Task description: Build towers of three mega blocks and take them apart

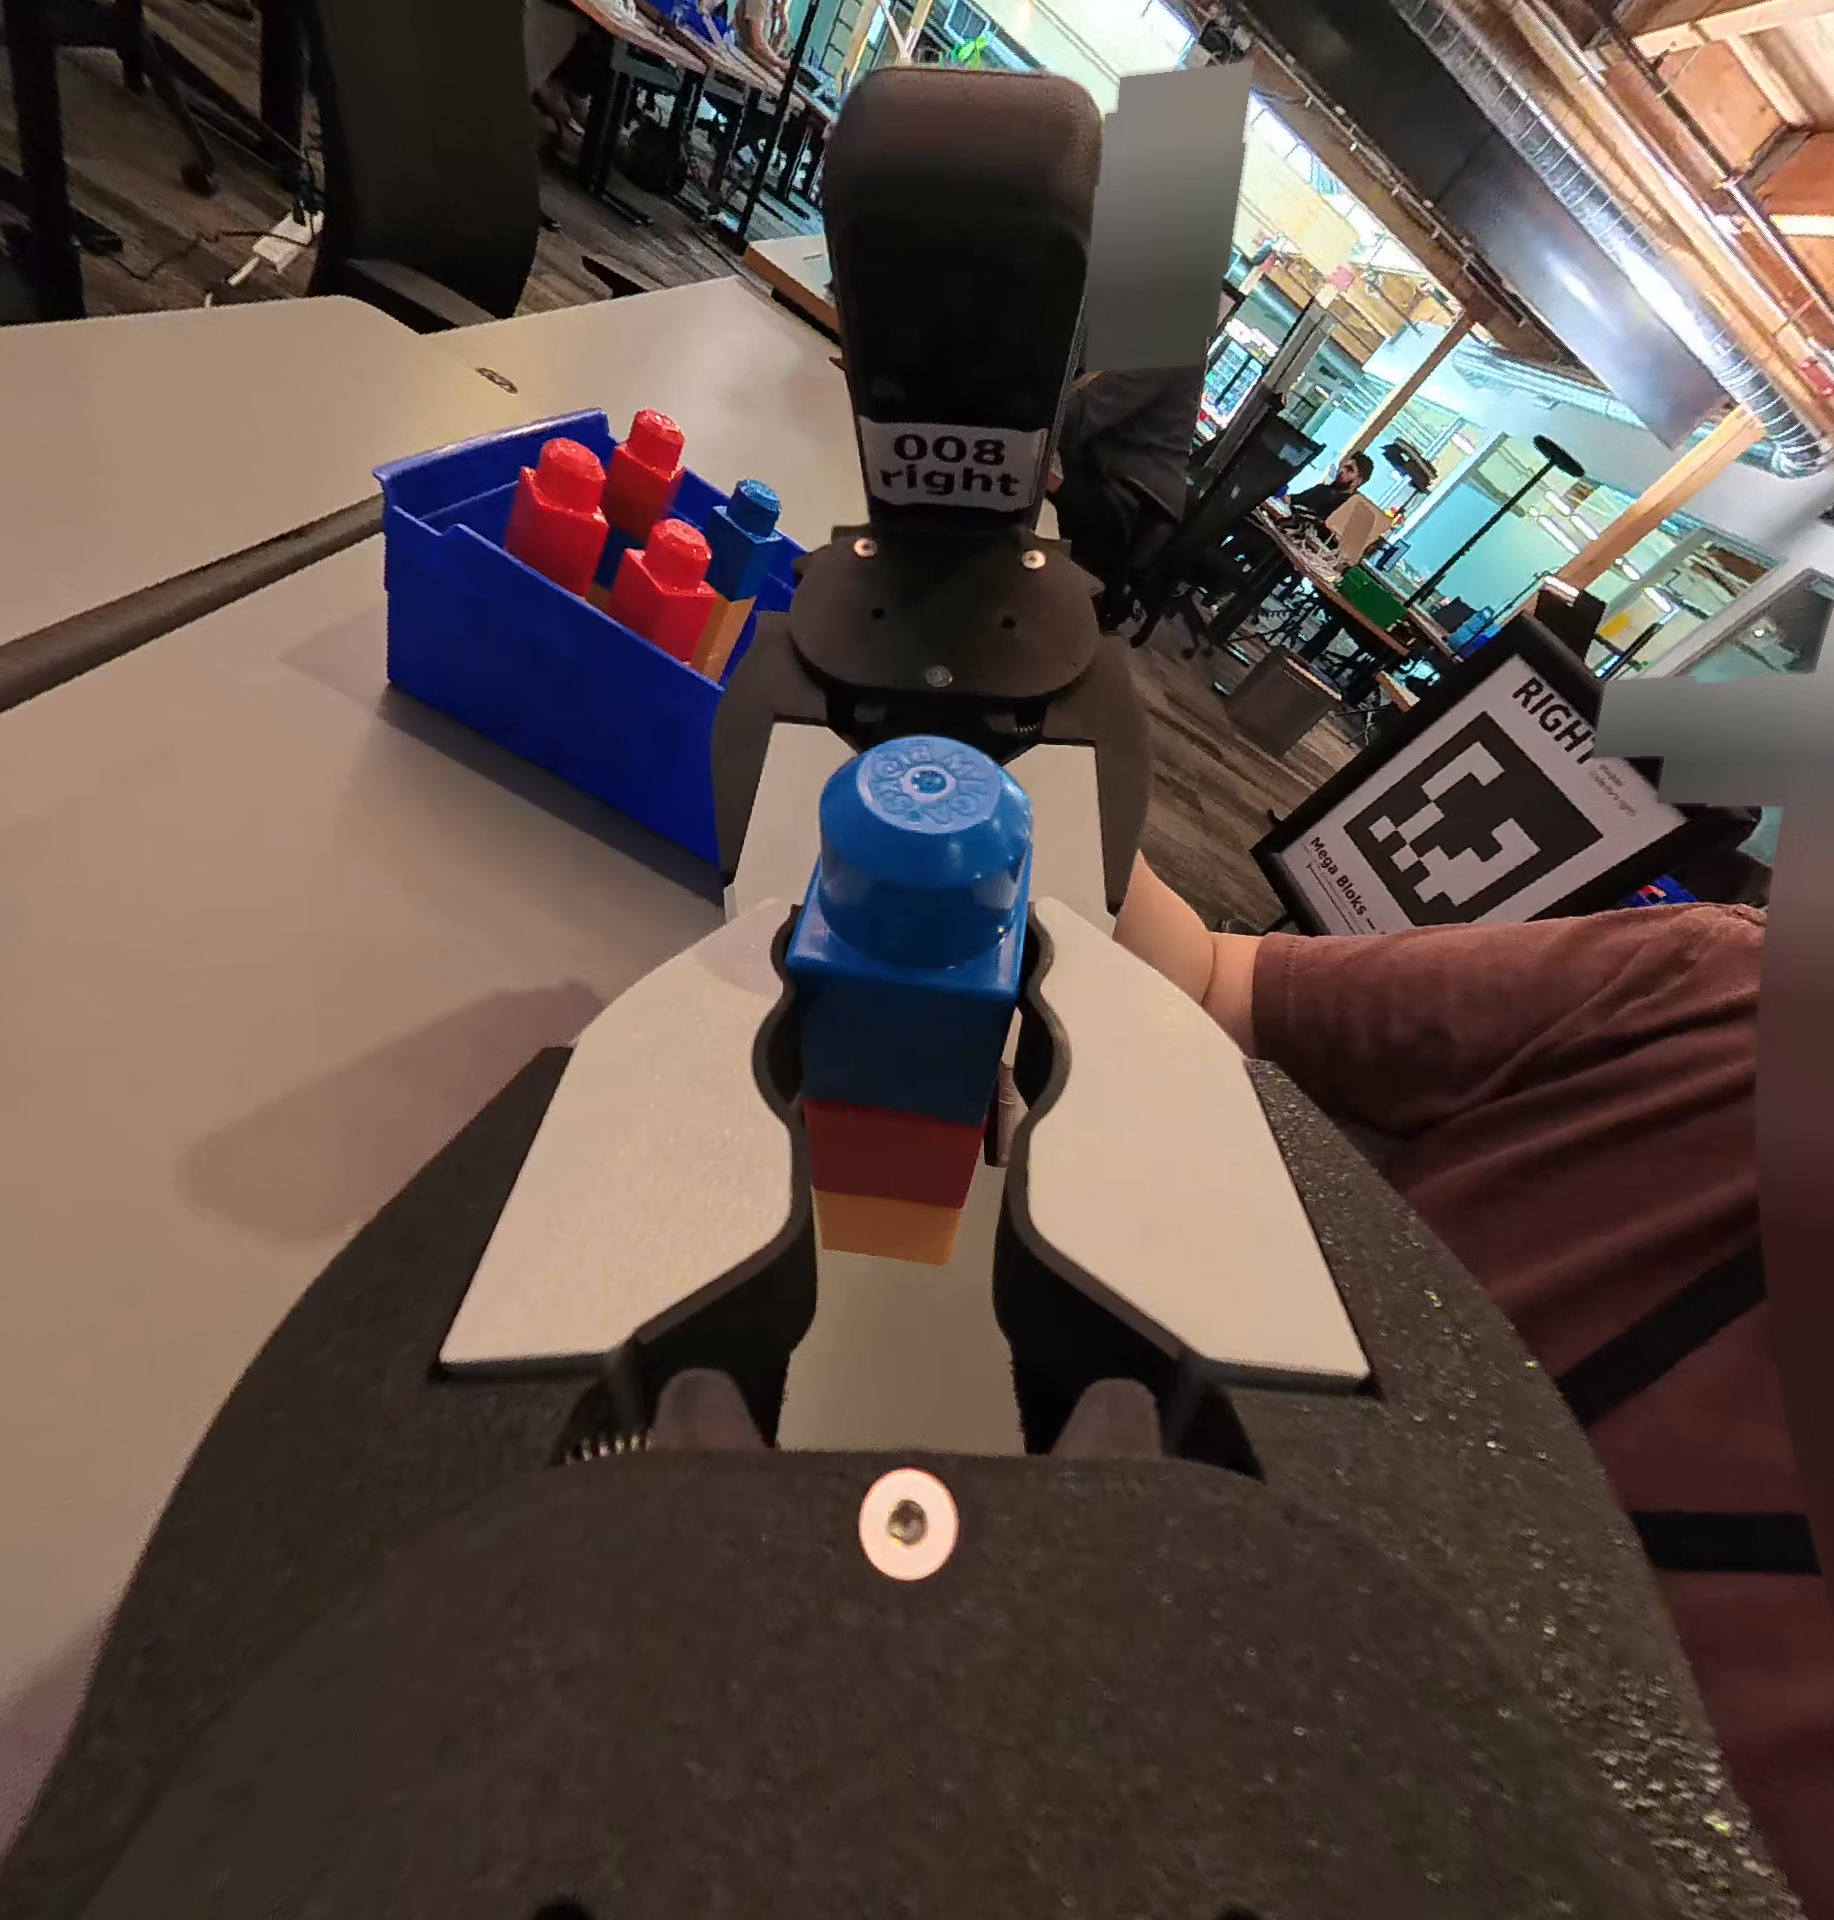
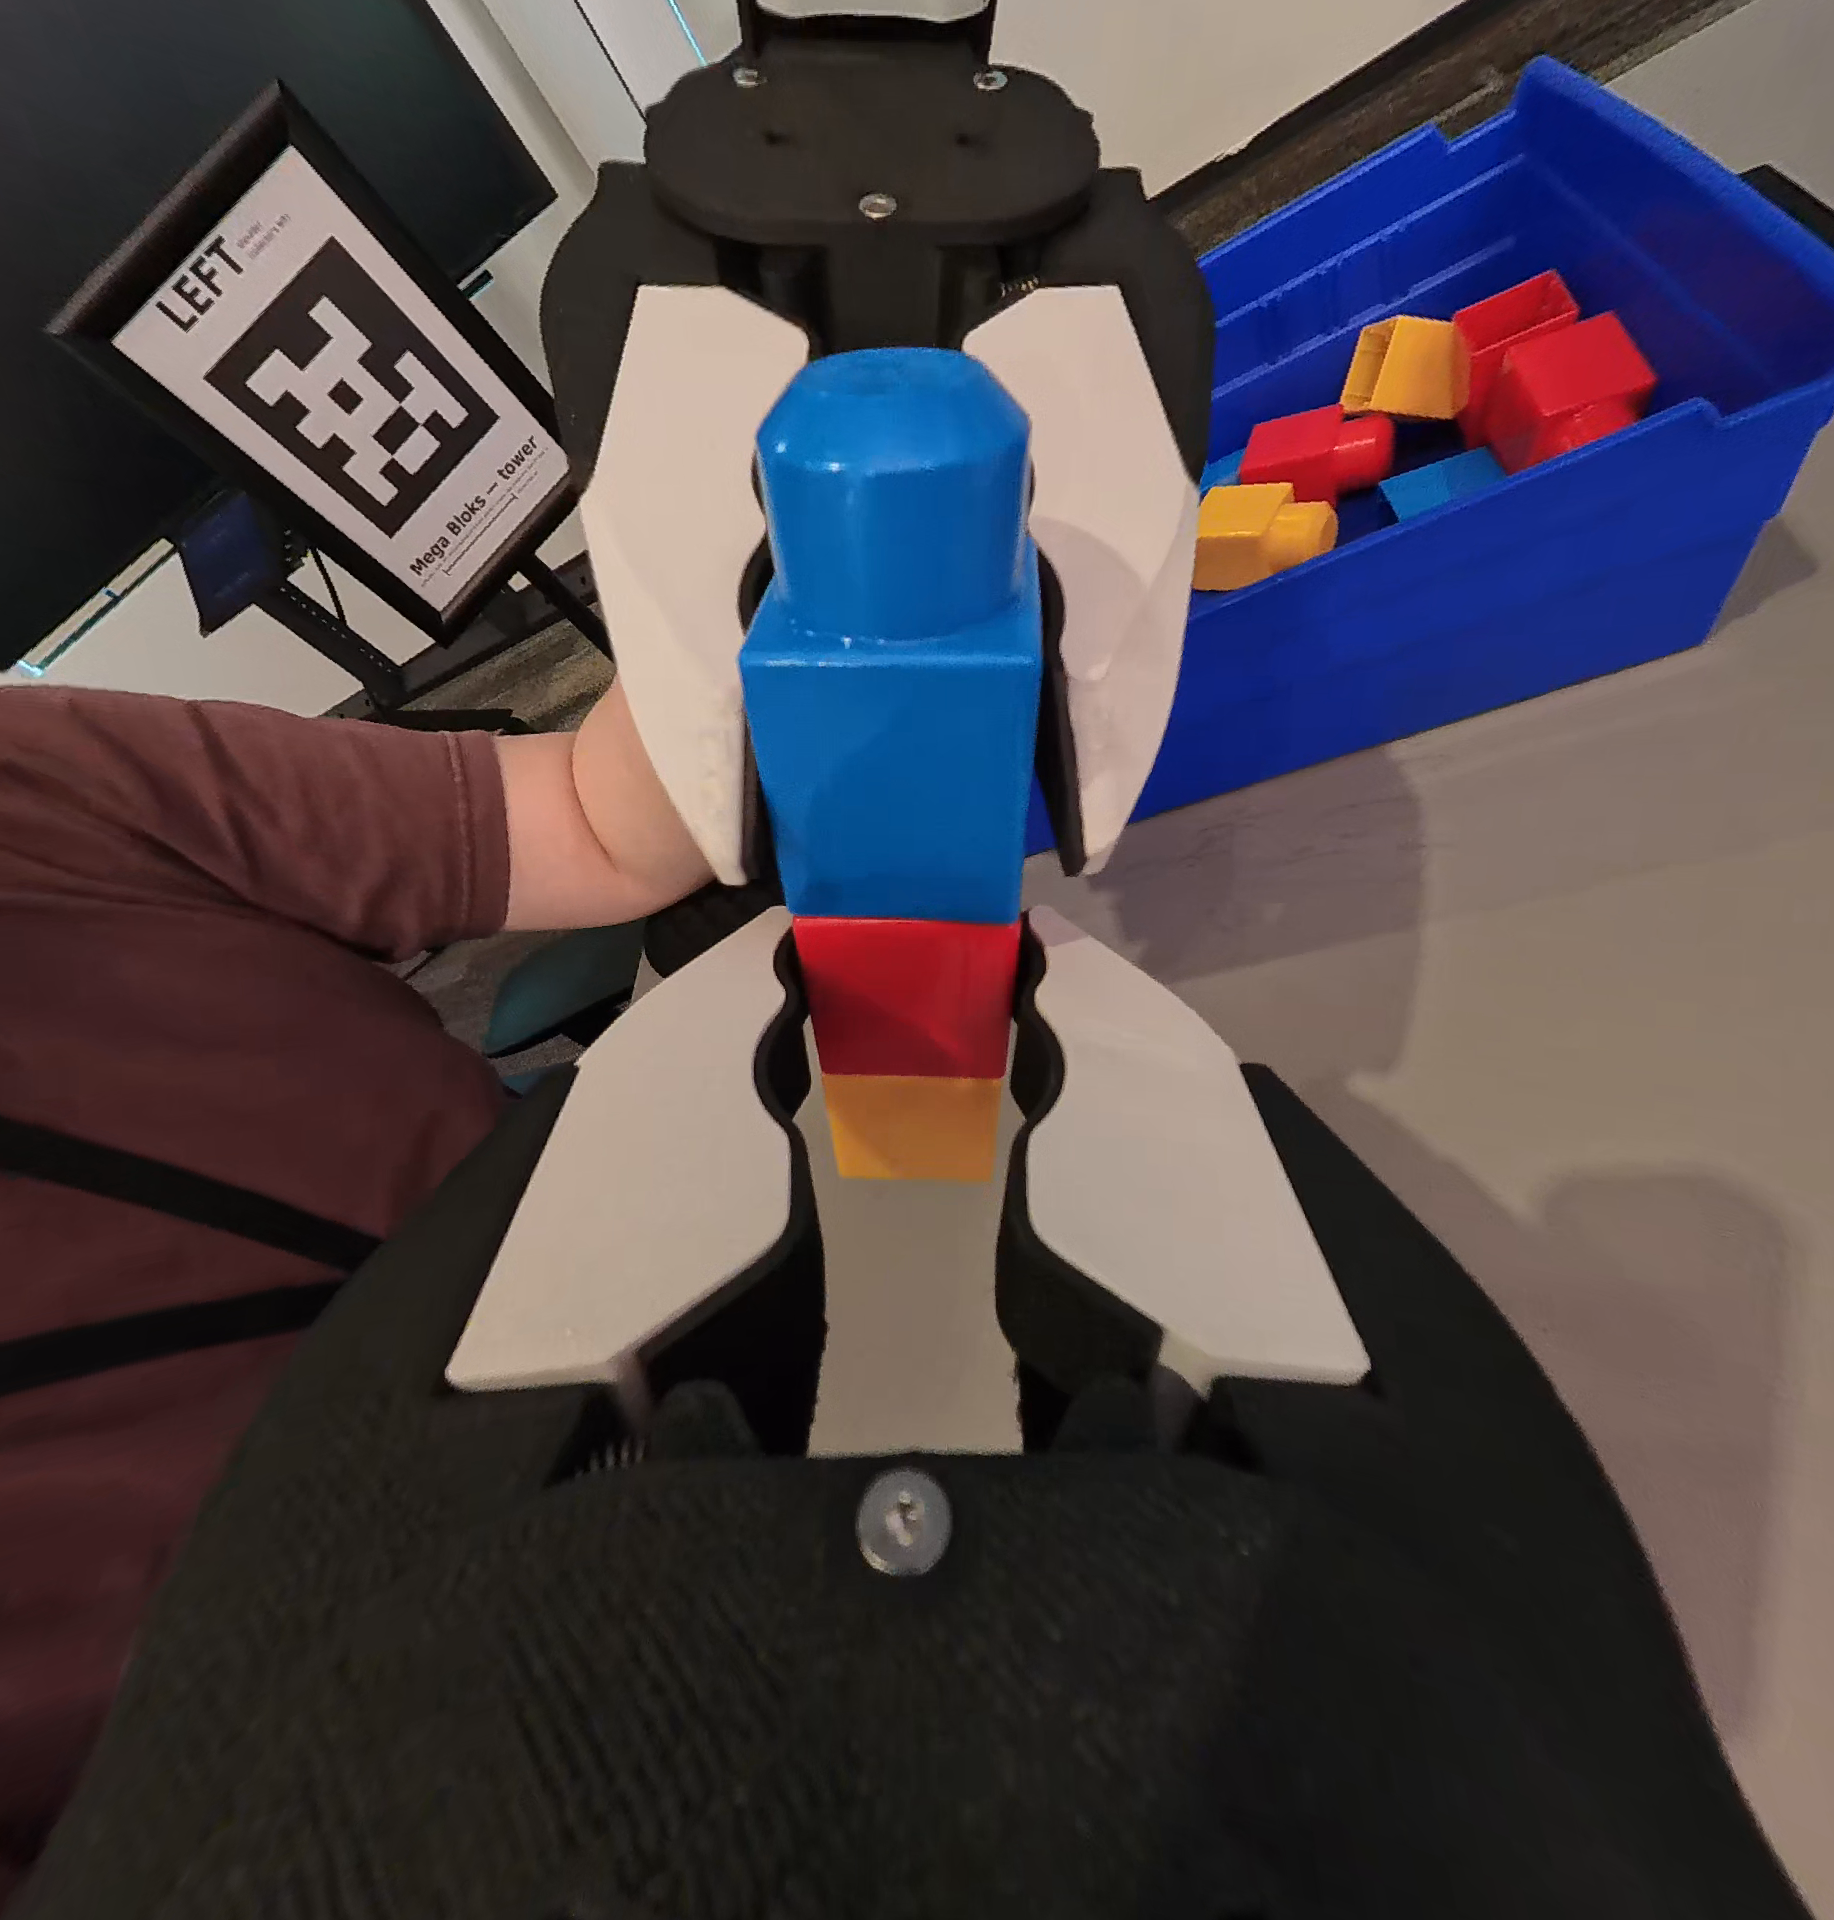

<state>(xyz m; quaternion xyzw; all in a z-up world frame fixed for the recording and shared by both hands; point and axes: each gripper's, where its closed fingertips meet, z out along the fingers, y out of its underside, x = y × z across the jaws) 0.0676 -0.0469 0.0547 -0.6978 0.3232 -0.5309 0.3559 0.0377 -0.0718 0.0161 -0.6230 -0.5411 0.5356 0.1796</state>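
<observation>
The grey bench (image 2: 1515, 1039) carried a blue bin (image 2: 1515, 582) of loose blocks. Above the bench, the tower (image 2: 897, 831) was gripped twice: left claw (image 1: 908, 997) clenched on its blue block (image 1: 908, 997), right claw (image 2: 908, 997) on its red block (image 2: 908, 997).

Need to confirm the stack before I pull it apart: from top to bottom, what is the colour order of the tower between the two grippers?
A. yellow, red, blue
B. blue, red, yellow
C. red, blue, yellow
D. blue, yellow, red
B: the blue block with its bare stud tops the red block, which sits on the yellow block.
</observation>
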